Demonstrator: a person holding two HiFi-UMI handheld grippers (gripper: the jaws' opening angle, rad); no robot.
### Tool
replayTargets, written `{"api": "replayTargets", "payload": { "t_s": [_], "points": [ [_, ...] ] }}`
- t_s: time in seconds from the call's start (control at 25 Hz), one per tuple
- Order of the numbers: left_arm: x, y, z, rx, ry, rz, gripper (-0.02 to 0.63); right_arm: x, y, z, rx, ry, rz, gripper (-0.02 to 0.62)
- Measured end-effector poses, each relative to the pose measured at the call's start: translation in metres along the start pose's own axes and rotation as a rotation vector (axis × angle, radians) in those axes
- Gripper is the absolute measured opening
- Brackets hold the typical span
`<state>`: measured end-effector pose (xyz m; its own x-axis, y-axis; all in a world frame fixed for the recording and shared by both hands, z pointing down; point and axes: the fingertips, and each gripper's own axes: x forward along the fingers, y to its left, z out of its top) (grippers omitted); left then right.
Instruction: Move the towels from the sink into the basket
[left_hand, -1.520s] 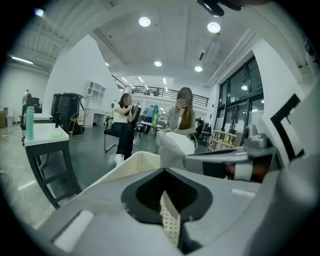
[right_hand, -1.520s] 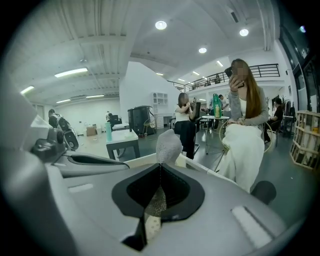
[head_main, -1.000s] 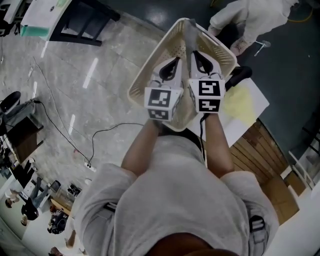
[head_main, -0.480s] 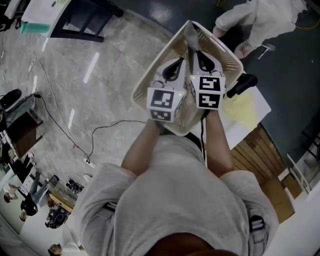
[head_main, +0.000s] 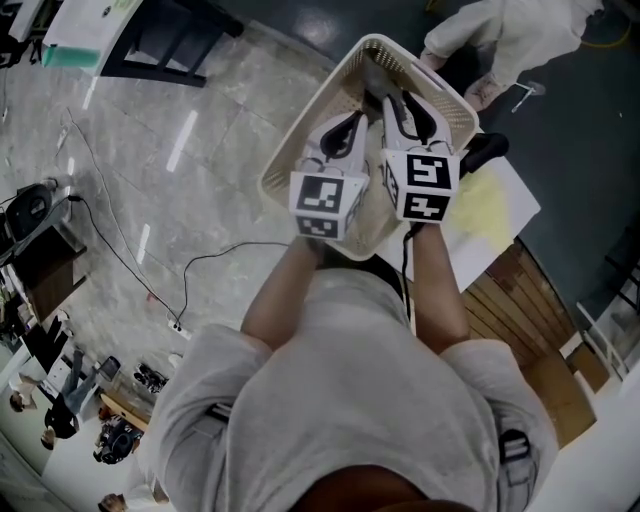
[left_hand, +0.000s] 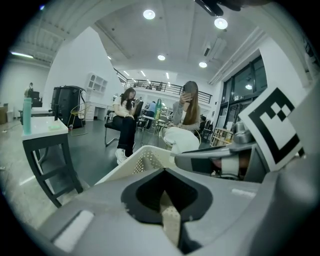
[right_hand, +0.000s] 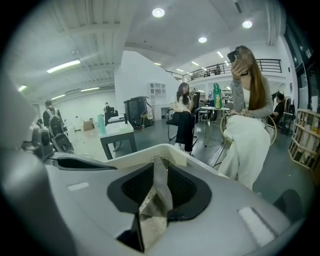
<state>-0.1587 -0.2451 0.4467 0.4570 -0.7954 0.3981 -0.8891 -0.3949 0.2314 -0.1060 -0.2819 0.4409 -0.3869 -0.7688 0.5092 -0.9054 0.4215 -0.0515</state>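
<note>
Head view: both claws over basket (head_main: 292, 160), side by side. L claw (head_main: 352, 122) shut tight, nothing in it; basket wall shows thru the slit. R claw (head_main: 397, 100) jaws just opened, now wide, gripping nothing. Grey towel (head_main: 370, 82) lies in basket just ahead of R claw tips, seen thru its gap. Person (right_hand: 245, 140) seated beyond.

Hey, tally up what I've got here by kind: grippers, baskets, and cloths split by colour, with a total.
Grippers: 2, the left gripper and the right gripper, whose jaws have just been opening, grey cloth showing in the gap
Baskets: 1, the basket
Grey cloths: 1, the grey towel in it
Yellow cloths: 1, the yellow cloth beside it
Total: 5
</note>
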Motion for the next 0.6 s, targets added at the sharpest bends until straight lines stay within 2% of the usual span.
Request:
{"api": "replayTargets", "payload": {
  "t_s": [0.08, 0.12, 0.4, 0.6],
  "points": [
    [-0.004, -0.007, 0.002, 0.003, -0.008, 0.000, 0.020, -0.012, -0.001, 0.002, 0.005, -0.027, -0.003, 0.060],
    [-0.007, -0.011, 0.002, 0.007, -0.012, -0.003, 0.020, -0.019, -0.001, 0.004, 0.007, -0.044, -0.005, 0.008],
    [-0.023, -0.053, 0.008, 0.060, -0.042, -0.053, 0.020, -0.069, -0.008, 0.011, 0.004, -0.136, -0.033, 0.006],
    [-0.034, -0.099, 0.007, 0.104, -0.057, -0.106, 0.020, -0.112, -0.024, 0.001, 0.017, -0.165, -0.073, 0.006]
  ]
}}
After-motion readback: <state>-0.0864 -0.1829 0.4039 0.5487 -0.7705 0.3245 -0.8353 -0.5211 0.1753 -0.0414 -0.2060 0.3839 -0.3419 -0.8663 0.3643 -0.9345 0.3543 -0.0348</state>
